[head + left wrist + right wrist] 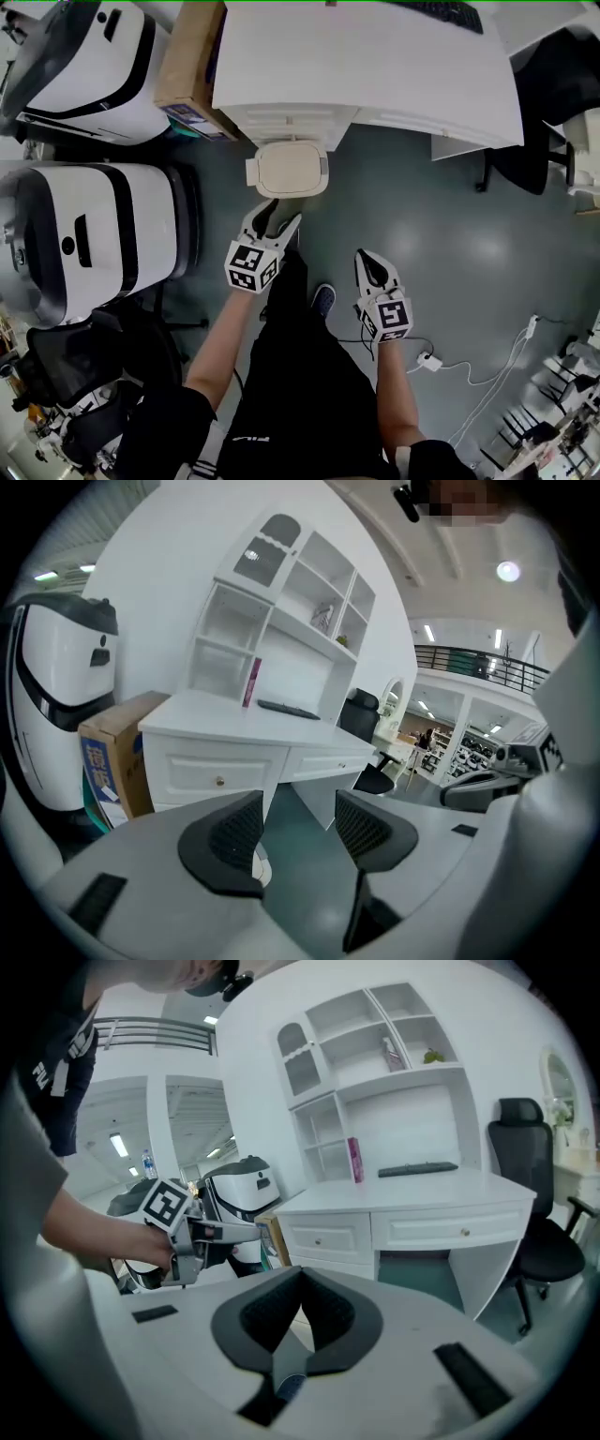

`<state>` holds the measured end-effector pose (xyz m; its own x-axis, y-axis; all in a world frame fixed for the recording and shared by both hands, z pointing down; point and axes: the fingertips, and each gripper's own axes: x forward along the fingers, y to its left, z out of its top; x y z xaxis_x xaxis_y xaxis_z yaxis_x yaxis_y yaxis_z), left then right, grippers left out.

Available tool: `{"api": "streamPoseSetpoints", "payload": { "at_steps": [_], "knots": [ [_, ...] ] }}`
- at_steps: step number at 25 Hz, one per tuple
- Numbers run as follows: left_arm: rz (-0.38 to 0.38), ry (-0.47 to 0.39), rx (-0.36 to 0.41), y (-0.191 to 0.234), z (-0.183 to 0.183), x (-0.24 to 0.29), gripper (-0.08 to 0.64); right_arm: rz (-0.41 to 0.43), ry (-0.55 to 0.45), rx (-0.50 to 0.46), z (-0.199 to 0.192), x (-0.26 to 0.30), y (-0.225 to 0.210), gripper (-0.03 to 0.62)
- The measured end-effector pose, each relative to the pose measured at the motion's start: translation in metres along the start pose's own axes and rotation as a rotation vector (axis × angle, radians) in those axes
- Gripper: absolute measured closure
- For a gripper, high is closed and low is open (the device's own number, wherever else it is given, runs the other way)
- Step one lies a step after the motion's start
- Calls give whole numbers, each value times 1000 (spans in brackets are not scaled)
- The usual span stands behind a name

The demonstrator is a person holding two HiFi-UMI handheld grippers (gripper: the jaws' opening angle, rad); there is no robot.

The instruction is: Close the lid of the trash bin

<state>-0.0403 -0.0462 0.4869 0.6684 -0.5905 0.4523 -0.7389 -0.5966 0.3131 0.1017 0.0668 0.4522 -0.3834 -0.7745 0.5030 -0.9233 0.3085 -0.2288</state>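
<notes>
- Head view — trash bin [324,171] stands on the floor just in front of the white desk [375,66]; its cream lid [291,169] lies flat and looks already down.
- Left gripper [281,212]: on the person's side of the desk, just short of the bin. Its jaws are spread wide with nothing between them.
- Right gripper [366,257]: farther from the desk and well apart from the bin. Its jaws are pressed together on nothing.
- Handling note — should the lid prove unseated, a flat downward press at its centre looks best. Pinching the rim or shoving the bin toward the desk is best avoided.
</notes>
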Motion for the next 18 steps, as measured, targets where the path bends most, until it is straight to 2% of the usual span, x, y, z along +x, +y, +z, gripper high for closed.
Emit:
{"api": "streamPoseSetpoints", "payload": {
  "at_steps": [4, 9, 12, 15, 18],
  "knots": [
    [22, -16, -9, -31, 14, -58, 314, -17, -41, -3, 22, -42, 11, 588],
    [54, -92, -31, -70, 43, -131, 314, 16, -114, 24, 50, -89, 40, 588],
    [54, -142, 6, -101, 60, -168, 314, 34, -133, -2, 59, -119, 58, 588],
    [89, -190, 51, -121, 71, -201, 314, 51, -174, -4, 65, -146, 72, 588],
    [125, -234, 57, -137, 79, -225, 311, 63, -205, -18, 70, -170, 77, 588]
  ]
}}
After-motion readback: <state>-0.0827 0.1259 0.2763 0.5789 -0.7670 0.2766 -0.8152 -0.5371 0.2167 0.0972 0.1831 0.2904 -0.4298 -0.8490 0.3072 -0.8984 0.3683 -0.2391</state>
